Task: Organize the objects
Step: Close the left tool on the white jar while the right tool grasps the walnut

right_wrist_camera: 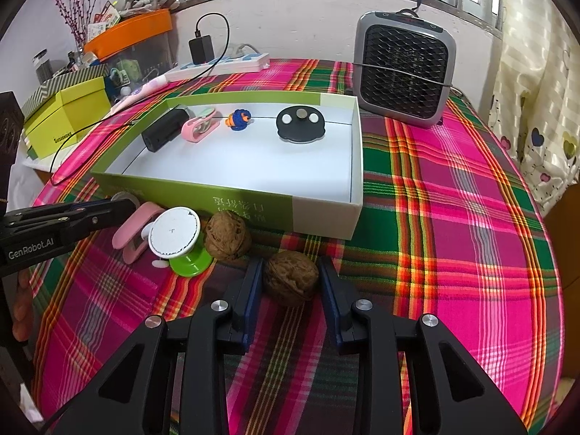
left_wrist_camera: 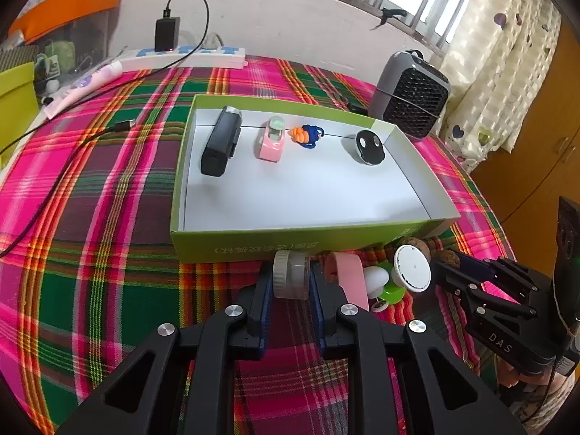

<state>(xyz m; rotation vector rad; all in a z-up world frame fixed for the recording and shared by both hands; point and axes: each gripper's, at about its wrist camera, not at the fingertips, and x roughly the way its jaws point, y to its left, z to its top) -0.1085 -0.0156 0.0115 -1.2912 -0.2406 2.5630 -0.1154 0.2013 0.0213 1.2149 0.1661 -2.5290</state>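
both tools set on small items at the near wall of the box, ready to carry them in.

the left tool was closed tight on a small translucent capped jar, its pads pressing both sides where it lay on the plaid table just beside the green box. the right tool stood partly open around a walnut, with a sliver of gap showing at each pad, so it looked to bracket the nut rather than hold it. a second walnut, a white-and-green toy and a pink clip waited in the same cluster. inside the box a black case, pink car, blue-orange figure and black disc lined the far wall, probably to leave the near floor free for the rest.
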